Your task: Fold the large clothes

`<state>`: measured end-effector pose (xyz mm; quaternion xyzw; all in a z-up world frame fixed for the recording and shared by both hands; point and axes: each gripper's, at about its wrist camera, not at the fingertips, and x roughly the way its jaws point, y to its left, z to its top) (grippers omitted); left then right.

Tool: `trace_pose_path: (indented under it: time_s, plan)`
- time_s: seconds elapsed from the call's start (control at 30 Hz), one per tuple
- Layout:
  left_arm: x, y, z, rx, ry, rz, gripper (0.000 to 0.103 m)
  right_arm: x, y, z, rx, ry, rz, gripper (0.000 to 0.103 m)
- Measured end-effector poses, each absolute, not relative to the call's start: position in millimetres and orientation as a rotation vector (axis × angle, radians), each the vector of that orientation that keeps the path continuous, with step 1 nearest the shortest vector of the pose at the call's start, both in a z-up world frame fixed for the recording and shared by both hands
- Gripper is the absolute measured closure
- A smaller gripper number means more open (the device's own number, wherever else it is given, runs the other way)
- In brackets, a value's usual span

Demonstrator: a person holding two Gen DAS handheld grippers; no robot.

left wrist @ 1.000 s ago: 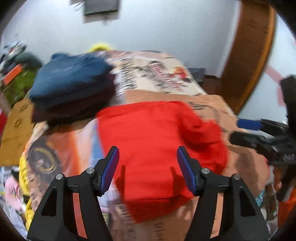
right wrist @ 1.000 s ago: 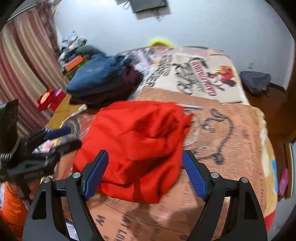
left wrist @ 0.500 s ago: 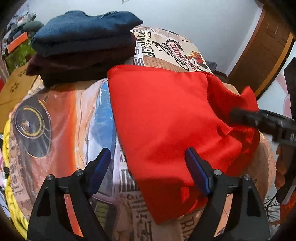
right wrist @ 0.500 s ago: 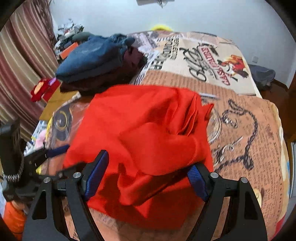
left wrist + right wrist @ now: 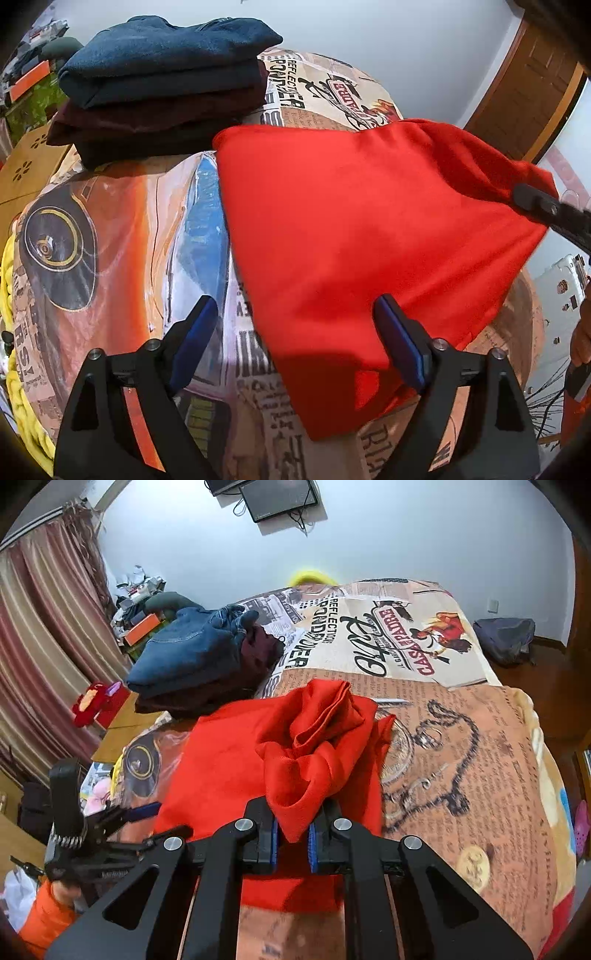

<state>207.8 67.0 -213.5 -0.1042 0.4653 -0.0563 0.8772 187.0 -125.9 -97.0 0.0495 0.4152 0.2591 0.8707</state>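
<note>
A red garment point(image 5: 351, 240) lies partly folded on the printed bed cover point(image 5: 110, 221). My left gripper point(image 5: 295, 302) hovers low over its near left edge. Its jaws are opening, the cloth's edge lies between them, and the pads do not press on it. In the right wrist view my right gripper point(image 5: 292, 825) is shut on a bunched fold of the red garment point(image 5: 229, 760), which rises in a crumpled peak above the jaws. The right gripper point(image 5: 546, 210) also shows at the cloth's far right corner. The left gripper point(image 5: 159, 821) shows at the cloth's left side.
A stack of folded clothes point(image 5: 166, 92), blue on dark red, sits at the back left of the bed. A yellow knitted thing point(image 5: 14, 387) hangs off the left edge. A curtain point(image 5: 37, 646), clutter and a cardboard box point(image 5: 26, 173) stand left. A bag point(image 5: 506, 638) lies on the floor.
My right gripper has closed on a bunched fold of the red garment and drawn it up. My left gripper has sunk toward the bed and its jaws stand wider.
</note>
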Motion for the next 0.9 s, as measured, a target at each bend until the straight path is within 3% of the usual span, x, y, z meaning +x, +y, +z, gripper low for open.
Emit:
trace_pose_path:
  time_s: [0.37, 0.8, 0.83, 0.9]
  plan:
    - [199.1, 53.3, -215.5, -0.135, 0.973, -0.134, 0.012, 180.3, -169.5, -139.1, 0.227, 0.985, 0.470, 0.091]
    - [196.4, 43.4, -217.1, -0.057, 0.957, -0.097, 0.012, 170.9, -190.1, -85.2, 0.082, 0.872, 0.388, 0.091]
    - [196.2, 43.1, -217.3, -0.057, 0.957, -0.096, 0.012, 170.8, -183.1, -78.5, 0.072, 0.862, 0.417, 0.089]
    - [195.5, 42.4, -216.9, -0.053, 0.957, -0.093, 0.012, 173.1, -163.3, -69.4, 0.051, 0.847, 0.485, 0.074]
